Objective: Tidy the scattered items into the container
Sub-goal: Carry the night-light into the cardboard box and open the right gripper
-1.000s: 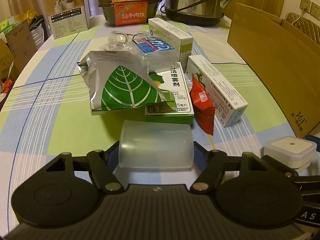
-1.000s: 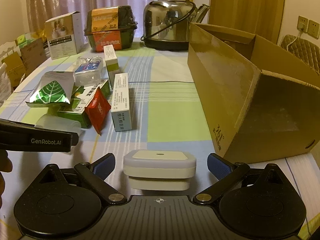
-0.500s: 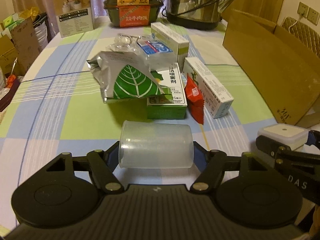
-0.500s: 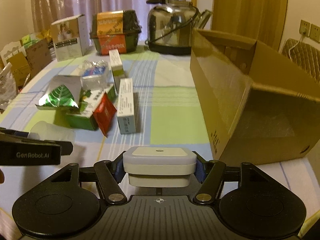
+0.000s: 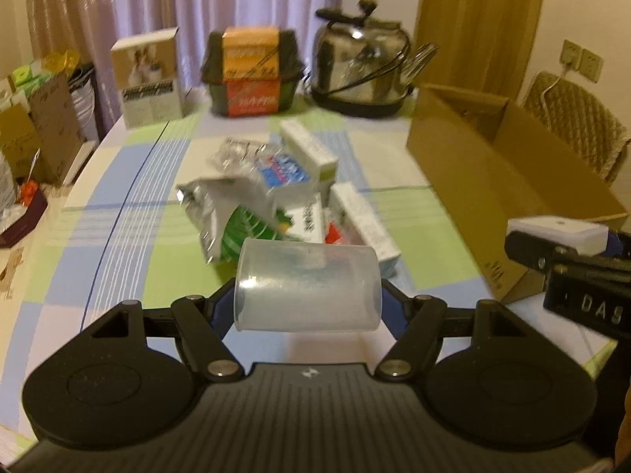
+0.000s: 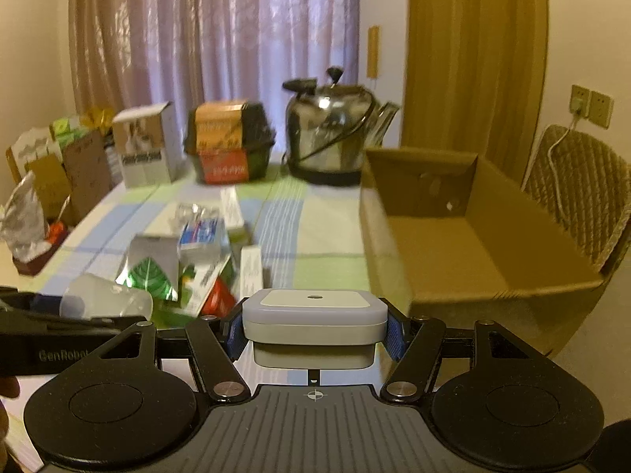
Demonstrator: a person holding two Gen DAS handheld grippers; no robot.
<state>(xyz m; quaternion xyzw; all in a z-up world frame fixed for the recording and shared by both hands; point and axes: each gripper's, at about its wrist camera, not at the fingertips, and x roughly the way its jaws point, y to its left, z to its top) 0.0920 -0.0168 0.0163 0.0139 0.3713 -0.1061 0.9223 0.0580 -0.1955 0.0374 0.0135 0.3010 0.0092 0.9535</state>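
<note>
**Two items being carried toward the cardboard box**

Purple curtains and a steel kettle point(image 6: 329, 128) are being seen behind a checked desk point(image 5: 118, 213), where a pile of packets and cartons point(image 5: 284, 201) is lying near the middle. A translucent cup point(image 5: 307, 285) is being gripped on its side by the left claw point(image 5: 307, 307), clenched across the ends so that it cannot roll out. A white square device point(image 6: 314, 317) is being clamped flat by the right claw point(image 6: 314, 331), its broad sides giving the pads firm purchase. Both items are being held clear of the desk. The open cardboard box point(image 6: 473, 244), apparently the container, is standing at about two o'clock from the right claw, close enough for a short carry.
</note>
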